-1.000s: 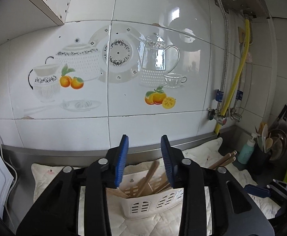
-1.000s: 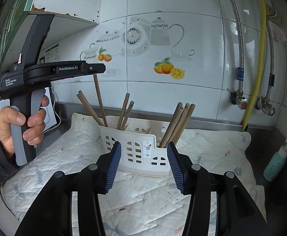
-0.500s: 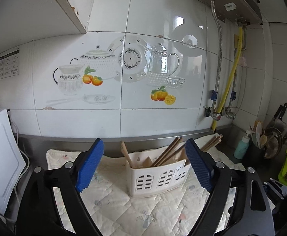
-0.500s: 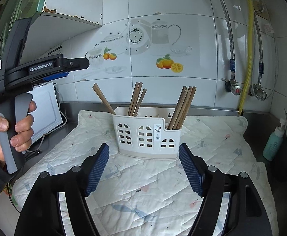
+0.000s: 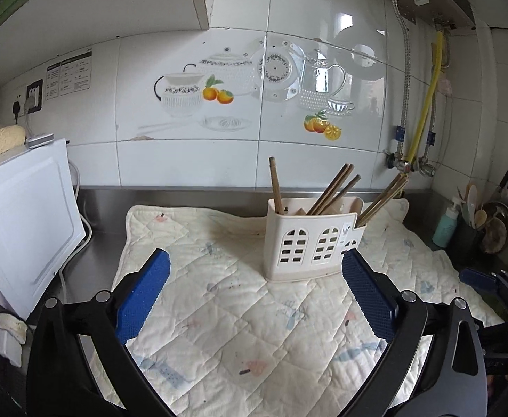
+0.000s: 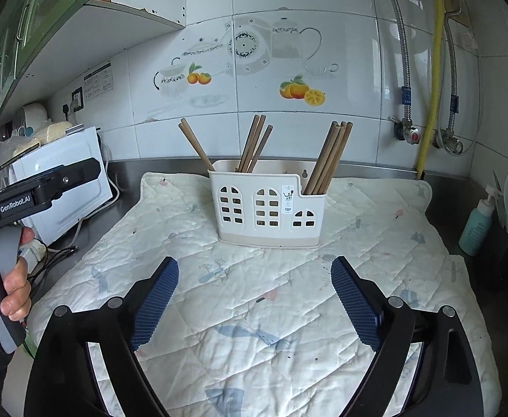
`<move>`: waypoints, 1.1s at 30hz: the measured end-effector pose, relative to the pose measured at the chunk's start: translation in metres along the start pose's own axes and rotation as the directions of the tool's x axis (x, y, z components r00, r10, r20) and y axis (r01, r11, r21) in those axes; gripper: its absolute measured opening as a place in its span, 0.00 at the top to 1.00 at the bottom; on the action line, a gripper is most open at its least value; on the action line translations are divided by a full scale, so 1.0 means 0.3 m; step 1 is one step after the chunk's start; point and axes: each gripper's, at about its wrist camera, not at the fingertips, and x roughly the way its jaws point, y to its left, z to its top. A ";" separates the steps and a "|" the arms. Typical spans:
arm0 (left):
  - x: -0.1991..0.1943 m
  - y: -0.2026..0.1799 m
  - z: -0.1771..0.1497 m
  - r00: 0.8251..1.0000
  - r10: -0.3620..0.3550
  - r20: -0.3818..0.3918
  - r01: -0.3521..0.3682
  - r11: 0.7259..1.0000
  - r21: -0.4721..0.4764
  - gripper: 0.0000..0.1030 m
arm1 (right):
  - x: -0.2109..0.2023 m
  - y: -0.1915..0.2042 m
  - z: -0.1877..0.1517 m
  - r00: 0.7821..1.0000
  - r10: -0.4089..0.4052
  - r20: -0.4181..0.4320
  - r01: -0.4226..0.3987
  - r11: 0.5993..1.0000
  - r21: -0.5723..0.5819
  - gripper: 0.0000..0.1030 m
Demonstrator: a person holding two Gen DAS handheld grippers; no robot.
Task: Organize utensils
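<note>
One white holder [image 6: 267, 205] stands on one quilted mat [image 6: 254, 312], with two chopsticks [image 6: 194, 144] in its left compartment, three in the middle and about four on the right, beside one teal bottle [image 6: 476, 226].

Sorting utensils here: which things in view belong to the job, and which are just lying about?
Job:
- white utensil caddy
- wooden chopsticks standing in it
- left gripper, right gripper, both open, nothing between them

Lying about:
- quilted mat
- teal pump bottle
- white appliance
- yellow hose
</note>
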 end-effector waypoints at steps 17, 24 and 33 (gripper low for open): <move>-0.068 0.011 -0.159 0.991 0.099 -0.090 -0.101 0.995 -0.016 0.05 | -0.033 -0.011 -0.073 0.997 -0.065 -0.042 0.066 0.997 0.030 0.11; -0.076 -0.005 -0.177 0.989 0.109 -0.103 -0.109 0.994 0.004 0.05 | -0.050 -0.016 -0.077 0.997 -0.071 -0.036 0.072 0.997 0.041 0.11; -0.096 -0.022 -0.186 0.990 0.107 -0.093 -0.106 0.994 0.021 0.05 | -0.056 -0.011 -0.085 0.997 -0.066 -0.040 0.068 0.997 0.042 0.10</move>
